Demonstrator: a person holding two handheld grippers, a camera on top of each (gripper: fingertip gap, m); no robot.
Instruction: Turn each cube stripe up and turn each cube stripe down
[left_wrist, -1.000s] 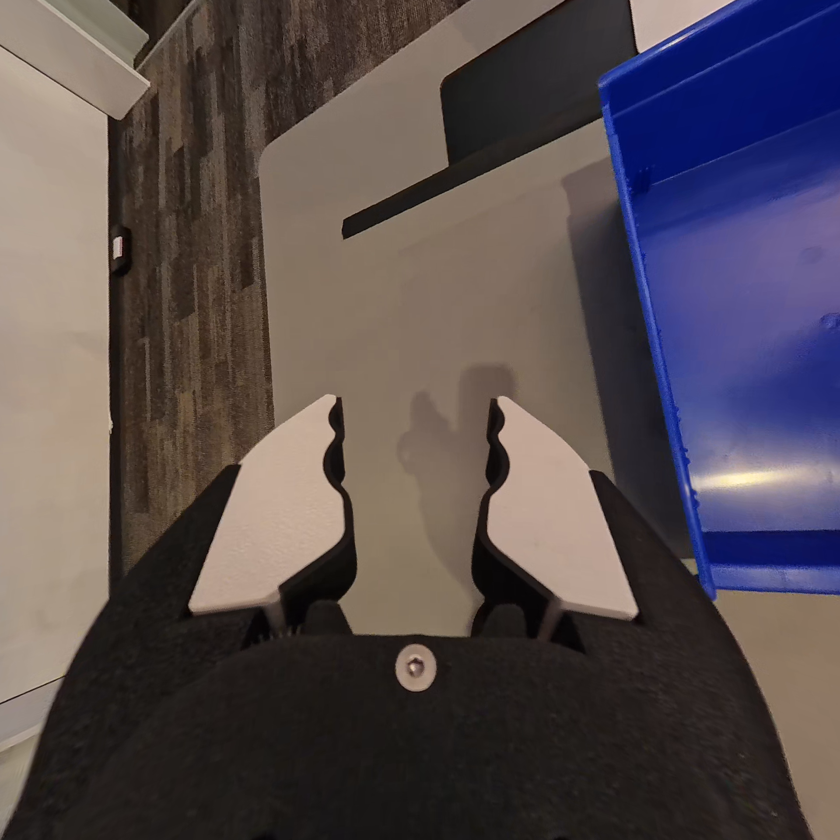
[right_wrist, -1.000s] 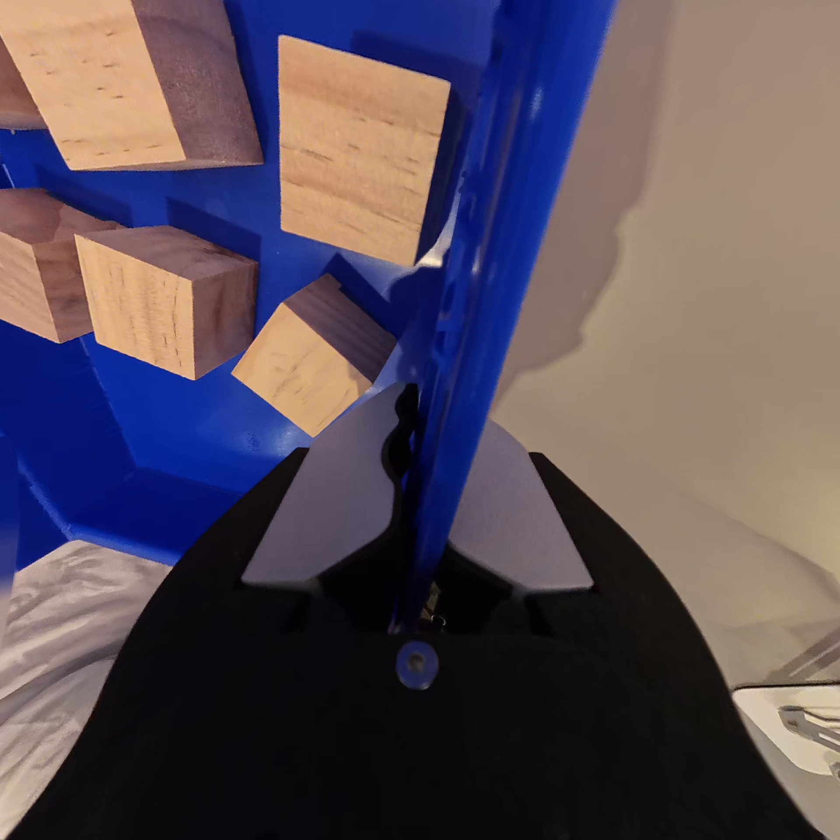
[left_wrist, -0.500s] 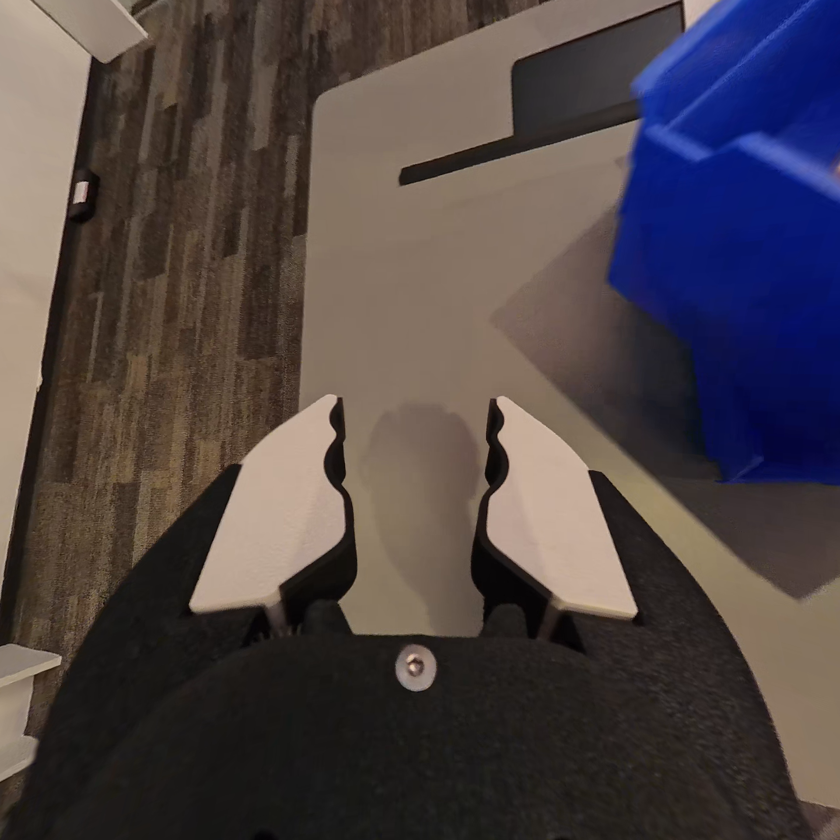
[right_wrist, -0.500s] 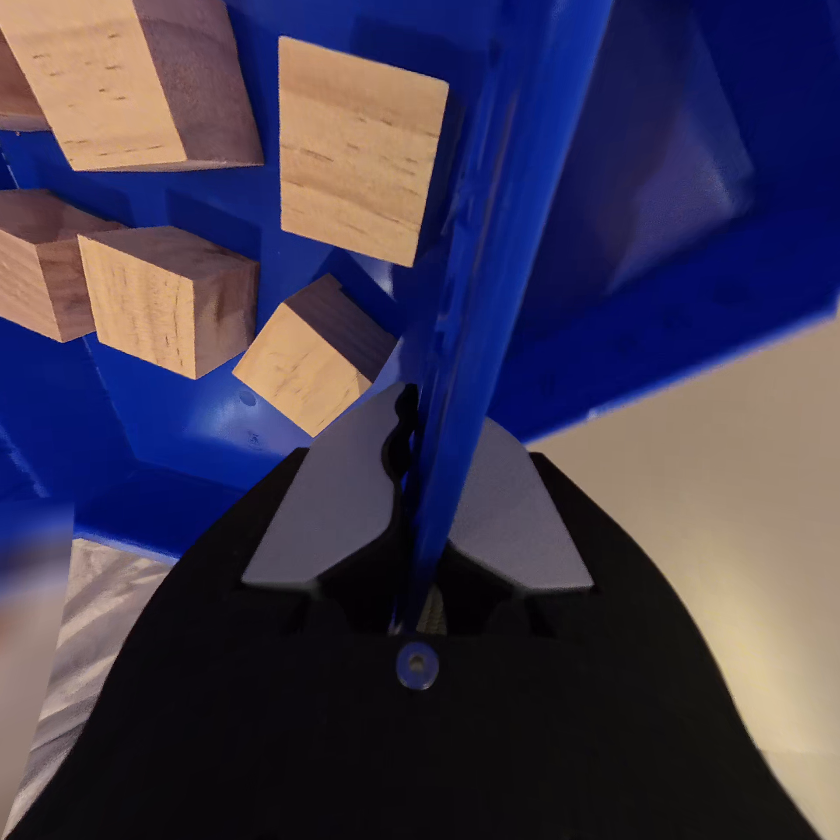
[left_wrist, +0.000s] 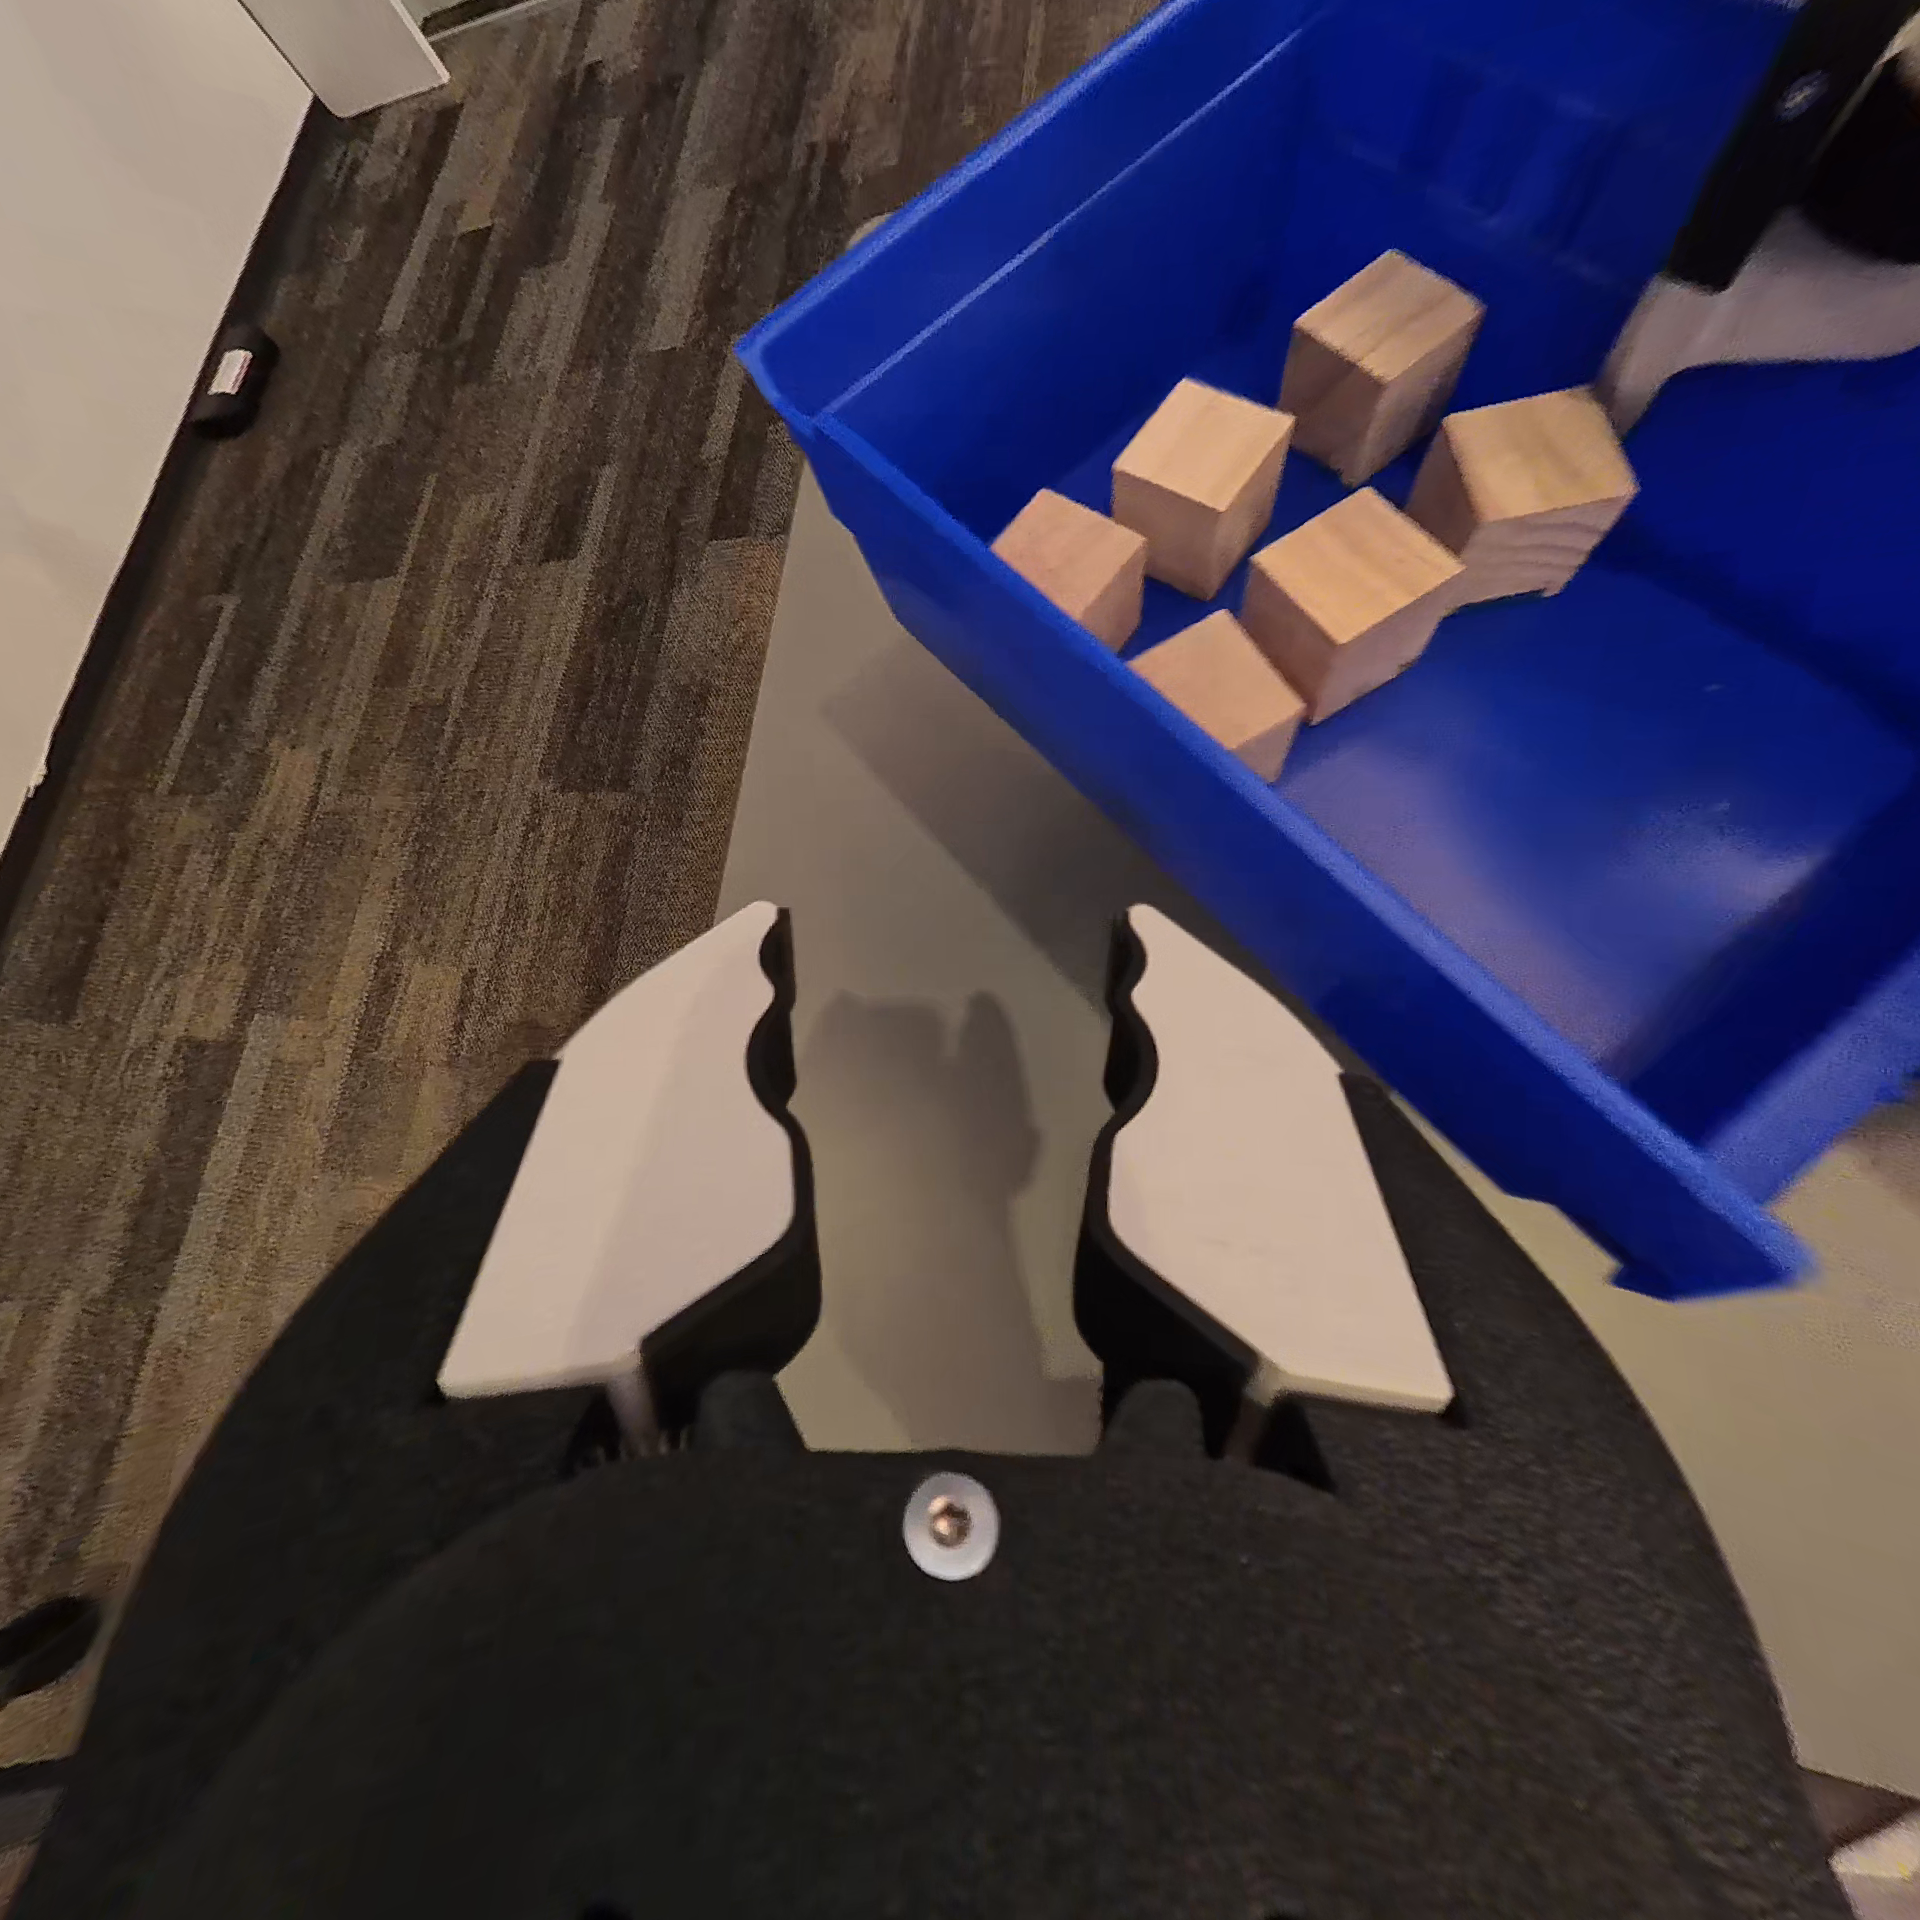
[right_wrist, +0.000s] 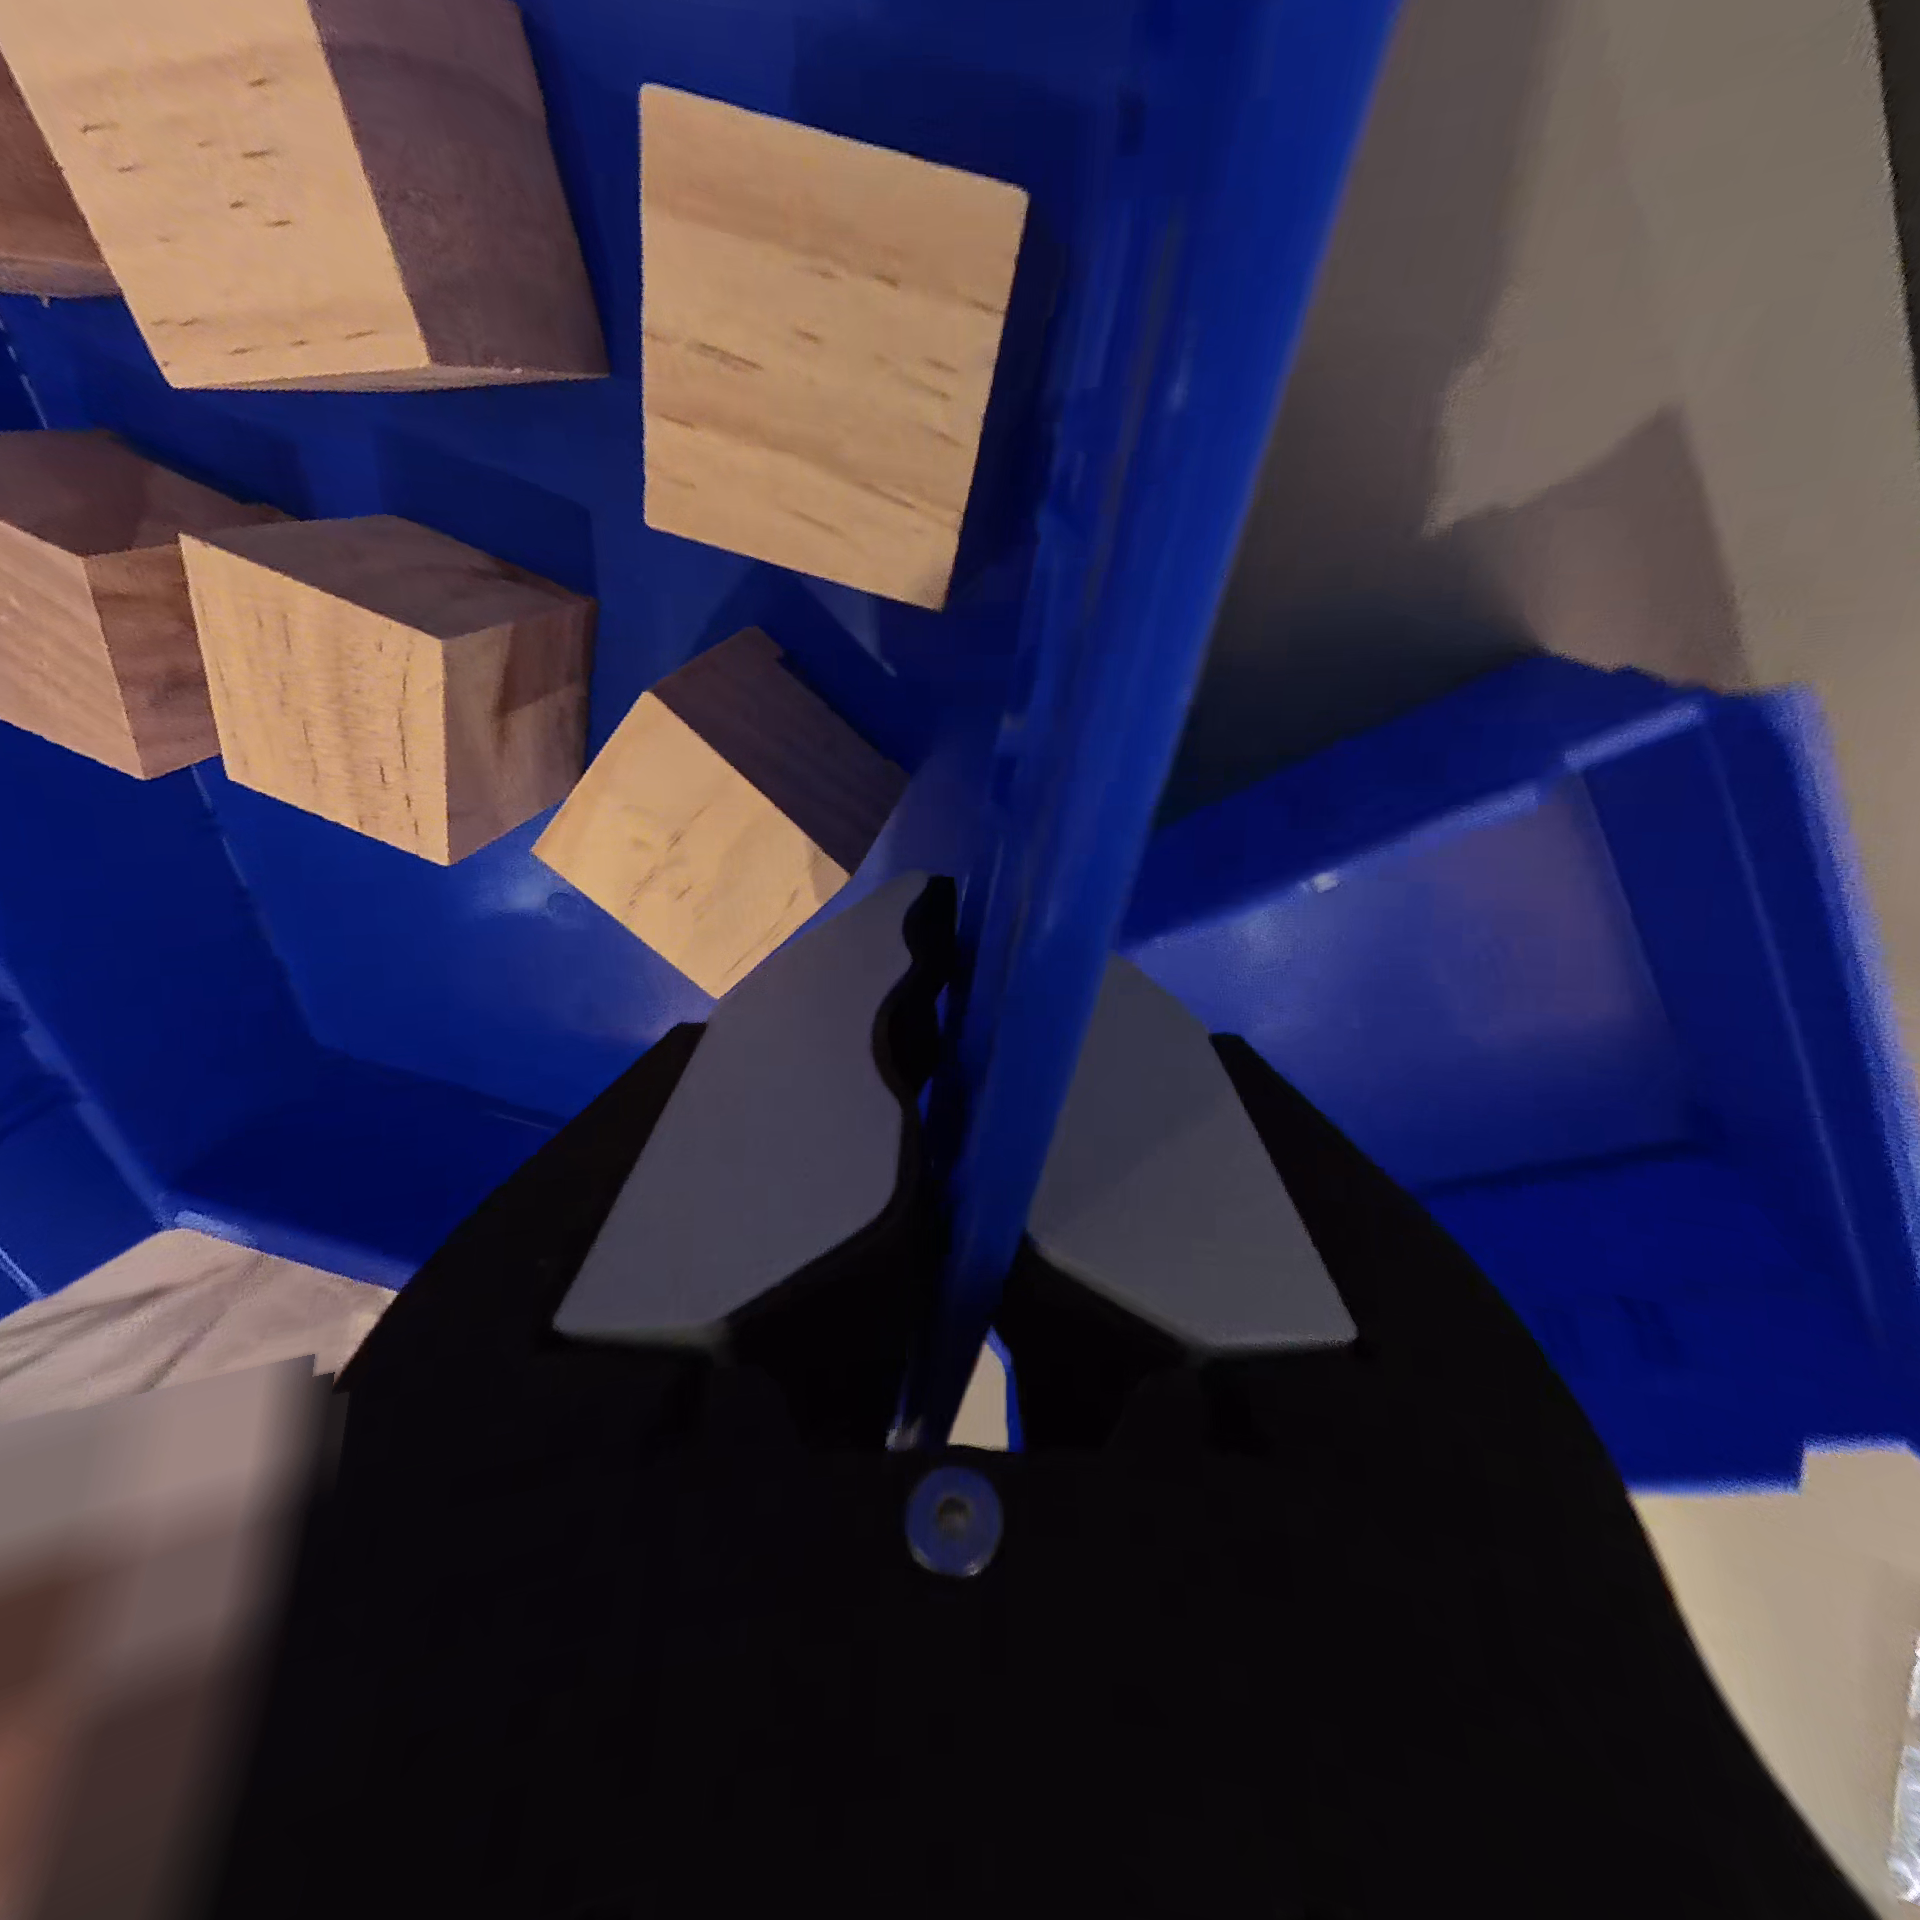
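A blue bin hangs tilted above the grey table at the right of the left wrist view. Several plain wooden cubes lie loose inside it; no stripe shows on them. My right gripper is shut on the bin's side wall, one finger inside and one outside. The cubes show close up to the left of that wall. My left gripper is open and empty, over the table just left of the bin.
A second blue bin sits below and to the right of the held wall in the right wrist view. The table's left edge drops to dark carpet. White furniture stands at the far left.
The held bin has swung and tilted, so its inside and cubes now show in the left wrist view. The second bin has shifted down and right in the right wrist view. Both grips are unchanged.
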